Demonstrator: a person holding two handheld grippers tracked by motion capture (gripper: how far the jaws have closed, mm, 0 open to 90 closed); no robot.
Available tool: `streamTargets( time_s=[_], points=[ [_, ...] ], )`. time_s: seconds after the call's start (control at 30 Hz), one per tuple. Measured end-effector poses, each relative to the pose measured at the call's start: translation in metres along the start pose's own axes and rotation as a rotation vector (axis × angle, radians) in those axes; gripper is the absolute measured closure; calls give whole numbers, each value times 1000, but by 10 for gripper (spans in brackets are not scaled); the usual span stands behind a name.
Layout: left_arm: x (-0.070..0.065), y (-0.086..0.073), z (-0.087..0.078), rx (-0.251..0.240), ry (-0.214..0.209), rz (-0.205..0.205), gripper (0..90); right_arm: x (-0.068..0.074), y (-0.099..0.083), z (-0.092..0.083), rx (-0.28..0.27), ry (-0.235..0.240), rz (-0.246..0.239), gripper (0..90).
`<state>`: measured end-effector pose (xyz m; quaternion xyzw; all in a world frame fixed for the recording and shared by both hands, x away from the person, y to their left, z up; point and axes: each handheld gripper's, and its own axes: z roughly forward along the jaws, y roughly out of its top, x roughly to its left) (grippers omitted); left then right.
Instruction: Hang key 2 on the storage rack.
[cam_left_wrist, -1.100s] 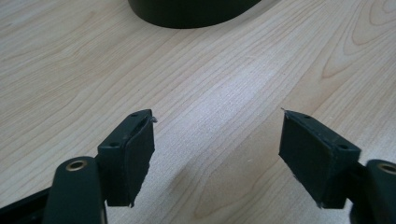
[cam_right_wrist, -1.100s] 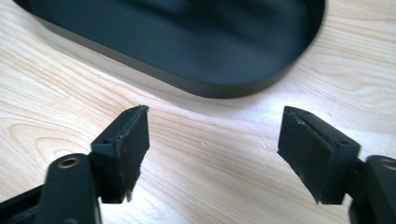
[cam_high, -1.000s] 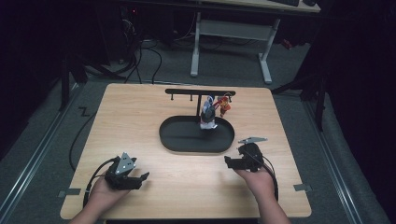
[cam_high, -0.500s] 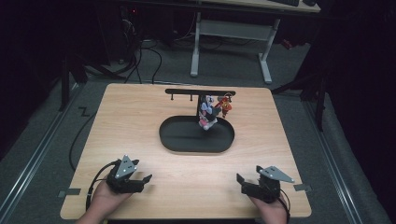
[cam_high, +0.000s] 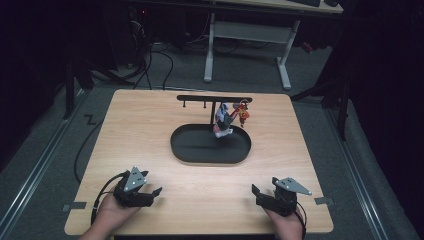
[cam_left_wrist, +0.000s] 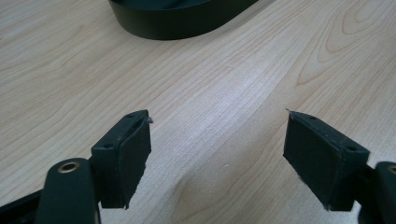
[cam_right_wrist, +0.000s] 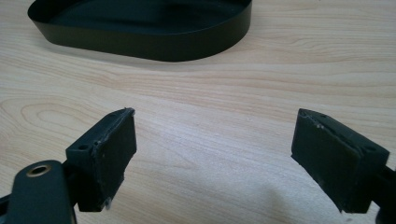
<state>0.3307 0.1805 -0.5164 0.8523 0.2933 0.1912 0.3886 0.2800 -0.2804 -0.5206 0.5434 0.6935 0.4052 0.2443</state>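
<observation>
Right gripper (cam_high: 257, 193) jaws spread wide after just opening, nothing between them, bare table (cam_high: 150, 125) under the pads. Left gripper (cam_high: 155, 192) jaws also wide apart, empty. Both sit at the near edge, well short of the black oval tray (cam_high: 210, 154), one each side of it. Small colourful trinkets (cam_high: 231, 116) hang from the black rack (cam_high: 214, 99) over the tray's far end.

Dark room, grey floor (cam_high: 320, 130), white-legged desk (cam_high: 247, 31) behind.
</observation>
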Motion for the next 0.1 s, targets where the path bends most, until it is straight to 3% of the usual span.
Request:
streamTargets(
  time_s=[0.1],
  points=[
    [1, 0, -2, -6, 2, -3, 236, 2, 1, 3, 5, -6, -3, 142]
  ],
)
